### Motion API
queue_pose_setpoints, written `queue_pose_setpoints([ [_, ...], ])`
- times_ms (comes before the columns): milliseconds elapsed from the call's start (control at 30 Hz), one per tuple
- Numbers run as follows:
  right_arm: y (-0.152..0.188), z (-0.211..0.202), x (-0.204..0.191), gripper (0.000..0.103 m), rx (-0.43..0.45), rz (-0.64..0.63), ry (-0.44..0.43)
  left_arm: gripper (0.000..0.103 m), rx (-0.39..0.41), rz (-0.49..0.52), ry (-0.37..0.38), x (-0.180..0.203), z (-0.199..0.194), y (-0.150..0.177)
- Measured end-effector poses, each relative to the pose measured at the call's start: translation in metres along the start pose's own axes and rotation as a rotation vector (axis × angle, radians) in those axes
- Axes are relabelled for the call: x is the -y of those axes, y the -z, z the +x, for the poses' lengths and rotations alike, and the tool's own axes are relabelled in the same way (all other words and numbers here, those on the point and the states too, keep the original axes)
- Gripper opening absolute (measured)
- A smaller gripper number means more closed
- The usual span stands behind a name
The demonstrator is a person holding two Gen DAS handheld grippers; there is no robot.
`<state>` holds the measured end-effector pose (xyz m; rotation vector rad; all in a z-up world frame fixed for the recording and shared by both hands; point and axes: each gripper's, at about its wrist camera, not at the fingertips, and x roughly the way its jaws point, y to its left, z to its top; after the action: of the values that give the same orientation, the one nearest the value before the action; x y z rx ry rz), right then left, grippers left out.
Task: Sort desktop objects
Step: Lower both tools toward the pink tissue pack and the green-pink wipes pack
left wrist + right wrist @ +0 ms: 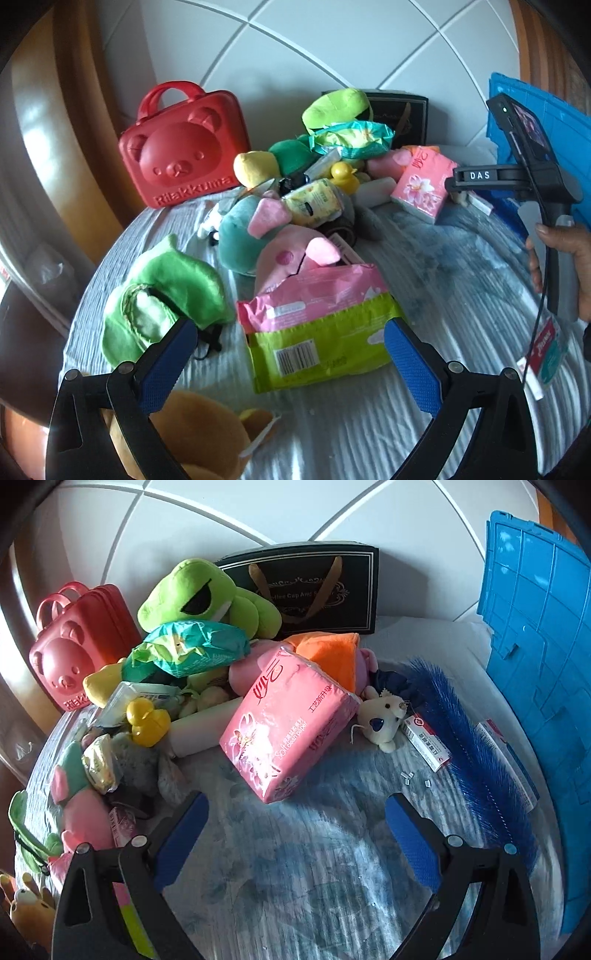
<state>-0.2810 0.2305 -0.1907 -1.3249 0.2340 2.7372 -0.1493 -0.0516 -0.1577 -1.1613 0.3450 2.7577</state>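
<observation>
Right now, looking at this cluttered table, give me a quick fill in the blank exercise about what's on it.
1. The red bear-faced case stands at the table's far ____ corner in the left wrist view.
2. The rubber duck is ____ in colour.
3. Both grippers, left and right, have their jaws ____.
4. The long feathery brush is ____.

Missing words: left; yellow; open; blue

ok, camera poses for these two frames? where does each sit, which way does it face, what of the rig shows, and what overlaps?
Left wrist: on the left tongs, low over the cloth, facing the green-pink wipes pack and the toy pile; its own open blue fingers show, plus the right hand gripping the other handle.
Right wrist: on the right tongs, facing the pink tissue pack, blue feather duster and blue crate lid; only its own open fingers show.
Shared: pink tissue pack, red bear case, yellow duck, black gift bag.
</observation>
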Motion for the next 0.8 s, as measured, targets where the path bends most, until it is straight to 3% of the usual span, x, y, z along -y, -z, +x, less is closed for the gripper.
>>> queue_pose_setpoints([
  [200, -0.013, 0.035, 0.003, 0.098, -0.021, 0.108, 0.008, 0.103, -0.024, 0.196, 0.146, 0.005, 0.033, -0.015],
  [333, -0.020, 0.059, 0.003, 0.098, -0.044, 0.147, 0.015, 0.103, -0.036, 0.299, 0.169, 0.014, 0.053, -0.017],
  [600, -0.030, 0.095, -0.002, 0.098, -0.081, 0.216, -0.012, 0.103, -0.126, 0.346, 0.230, 0.012, 0.097, -0.009],
  [800, -0.037, 0.107, -0.012, 0.098, -0.063, 0.223, -0.008, 0.103, -0.120, 0.343, 0.260, 0.015, 0.106, -0.001],
])
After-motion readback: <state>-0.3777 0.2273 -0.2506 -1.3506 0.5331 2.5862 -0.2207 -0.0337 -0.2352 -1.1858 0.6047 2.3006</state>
